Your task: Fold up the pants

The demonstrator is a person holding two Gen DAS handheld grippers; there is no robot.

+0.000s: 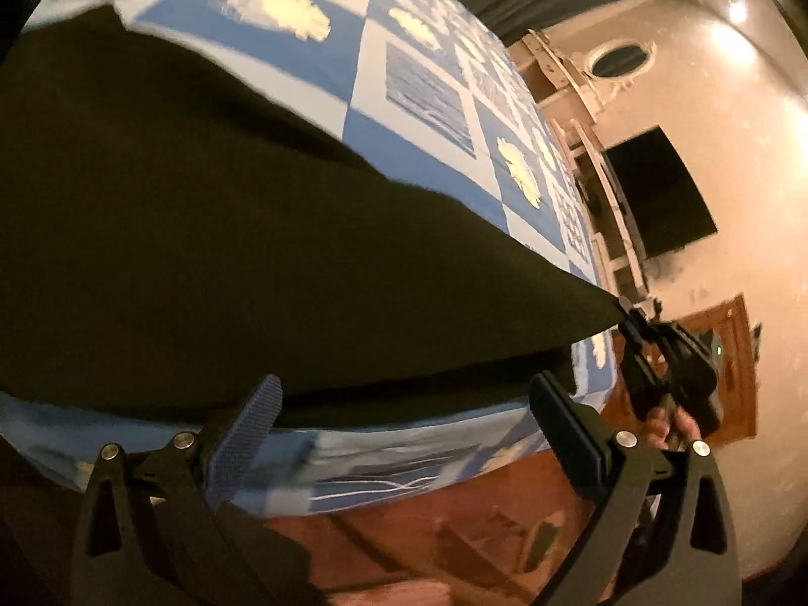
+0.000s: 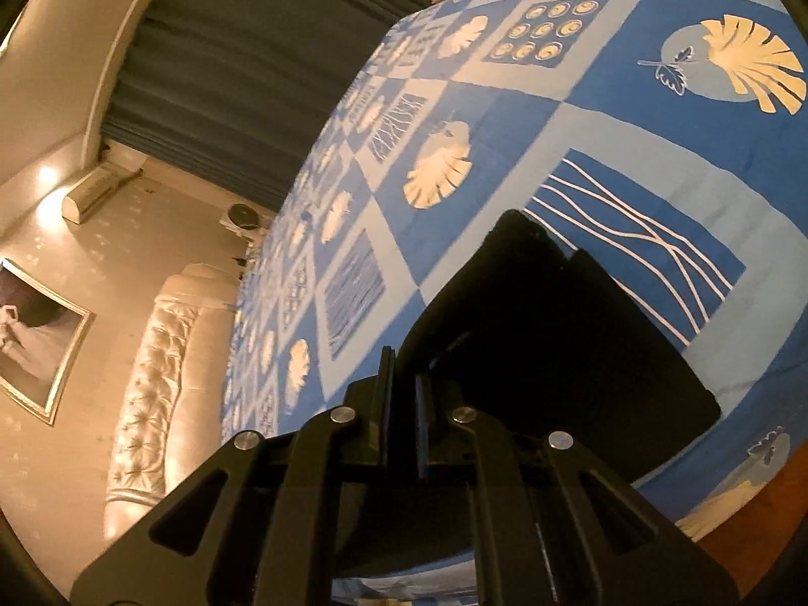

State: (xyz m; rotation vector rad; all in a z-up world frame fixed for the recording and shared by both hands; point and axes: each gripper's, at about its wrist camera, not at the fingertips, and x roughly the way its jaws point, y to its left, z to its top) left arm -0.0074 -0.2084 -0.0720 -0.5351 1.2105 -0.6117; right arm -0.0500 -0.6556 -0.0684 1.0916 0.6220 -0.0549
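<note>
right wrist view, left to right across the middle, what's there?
Framed picture → tufted headboard → blue patterned bedspread → black pants, their near edge pinched in the shut right claw.

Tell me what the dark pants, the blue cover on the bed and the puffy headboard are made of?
Dark pants: looks like soft, matte woven cloth; it drapes and pulls into a point. Exact fibre can't be told.
Blue bed cover: probably printed cotton-like fabric, matte, with pale shell patterns.
Headboard: seems leather or fake leather, cream and shiny, with buttoned tufts catching the light.
</note>
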